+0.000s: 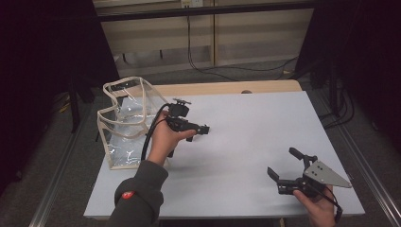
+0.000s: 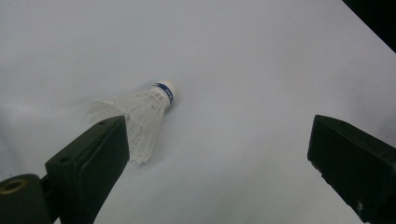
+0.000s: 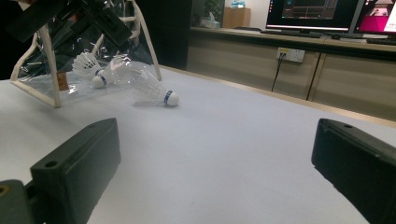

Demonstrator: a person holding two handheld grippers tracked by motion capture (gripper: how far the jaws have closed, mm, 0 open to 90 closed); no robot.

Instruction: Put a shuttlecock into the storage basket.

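The left tool (image 1: 204, 128), open, hangs over a shuttlecock (image 2: 144, 112) on the worktop (image 1: 265, 123) beside the clear bag (image 1: 127, 120), seemingly to grab it, while the right tool (image 1: 283, 165) waits open.

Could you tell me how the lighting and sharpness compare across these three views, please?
High view: dim, dark surroundings, the table evenly lit, left gripper small. Left gripper view: shuttlecock fairly sharp with a faint shadow, near jaws soft. Right gripper view: brighter, transparent bag glinting, a second shuttlecock inside it, right gripper jaws blurred.
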